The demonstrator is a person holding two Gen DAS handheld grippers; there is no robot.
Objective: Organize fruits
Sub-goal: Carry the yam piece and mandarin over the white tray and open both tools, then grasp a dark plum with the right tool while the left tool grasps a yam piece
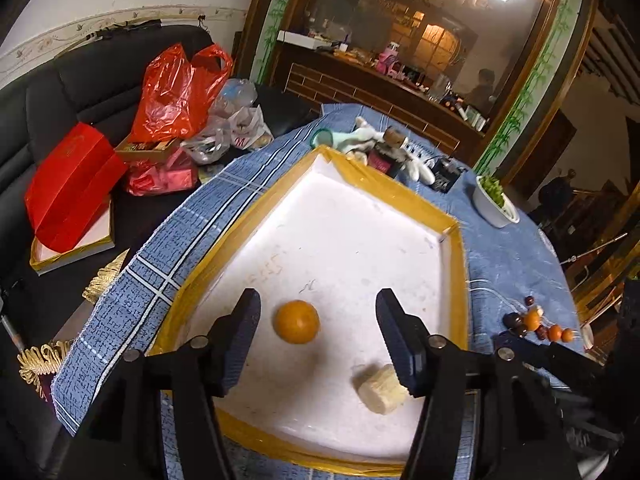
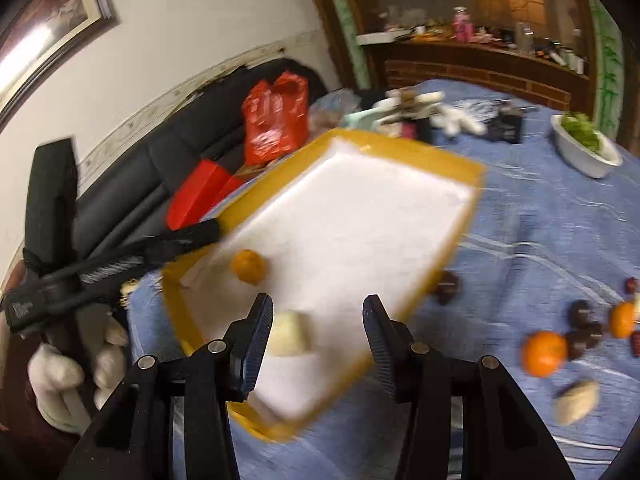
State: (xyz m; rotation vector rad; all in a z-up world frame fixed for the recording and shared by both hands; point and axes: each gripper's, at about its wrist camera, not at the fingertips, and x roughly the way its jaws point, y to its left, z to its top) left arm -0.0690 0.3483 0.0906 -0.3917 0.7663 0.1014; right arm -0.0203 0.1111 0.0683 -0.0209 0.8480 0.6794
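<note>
Both grippers released over the tray

You are hovering the left gripper point(image 1: 318, 336), jaws apart, around the orange point(image 1: 296, 321) in the tray point(image 1: 404, 196); the right gripper point(image 2: 318, 340), empty, is nearer the loose fruit point(image 2: 546, 353) at lower right.

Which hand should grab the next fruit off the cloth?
Right, probably. The loose fruit, such as the orange, lies on the cloth off the tray's right side, nearest the right gripper. The left gripper, also open, hangs over the tray.
</note>
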